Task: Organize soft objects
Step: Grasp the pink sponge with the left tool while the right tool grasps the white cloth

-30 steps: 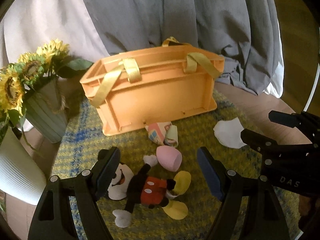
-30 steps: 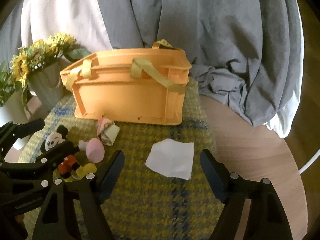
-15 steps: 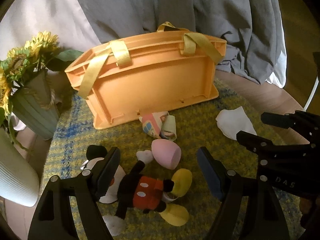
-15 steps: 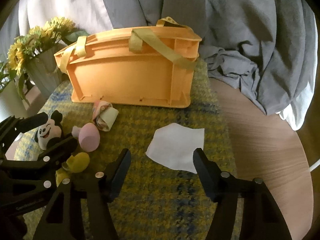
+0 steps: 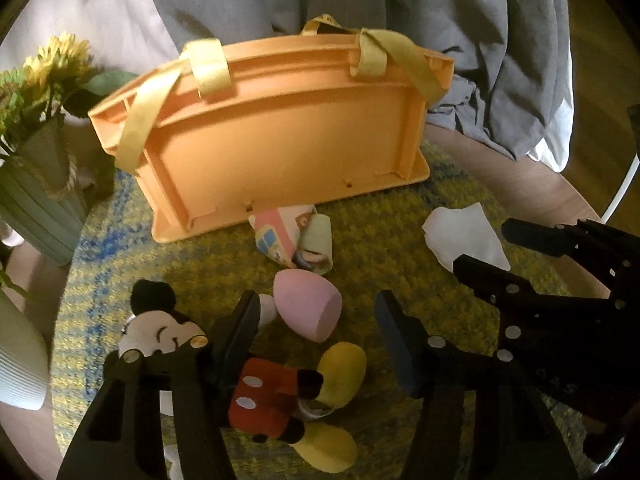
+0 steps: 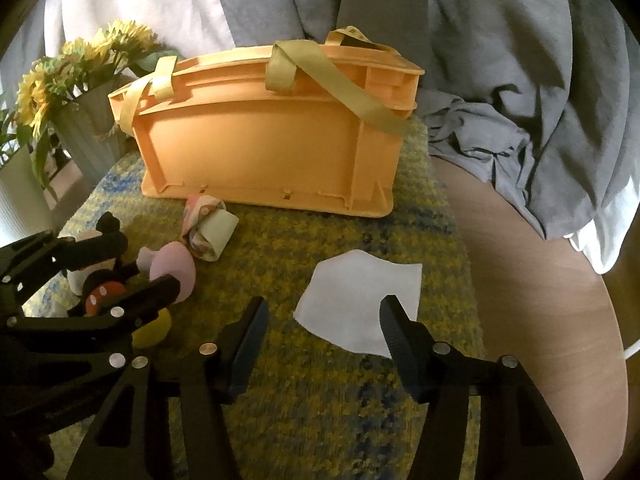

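Two hand-held grippers angled steeply down over a round table (image 6: 560, 320) covered by a yellow and blue woven mat (image 6: 320, 400).

Left gripper (image 5: 316, 332): its jaws are closing, and they straddle a mouse plush toy (image 5: 264, 396) that lies on the mat. The toy's red shorts and yellow shoes sit between and below the two fingers; the left finger (image 5: 236, 340) lies across the toy's shoulder, beside its white face, while the right finger stands apart from it. The pads are not yet pressing on the toy. A pink egg-shaped sponge (image 5: 308, 308) lies just beyond the fingertips, touching the toy's white glove.

Right gripper (image 6: 320, 328): its jaws are also closing, tilted down at a white cloth (image 6: 360, 300) lying flat on the mat. The right fingertip overlaps the cloth's near edge in this view; the left finger stands over bare mat. Nothing is gripped.

Beyond both grippers, an orange crate (image 5: 280, 136) with yellow straps (image 5: 136, 128) stands on the mat. A rolled patterned cloth (image 5: 296, 240) lies just in front of the crate's base, between it and the sponge.

To the left, sunflowers (image 6: 80, 64) stand in a pale green ribbed vase (image 5: 36, 200). Grey fabric (image 6: 500, 60) hangs behind the crate.
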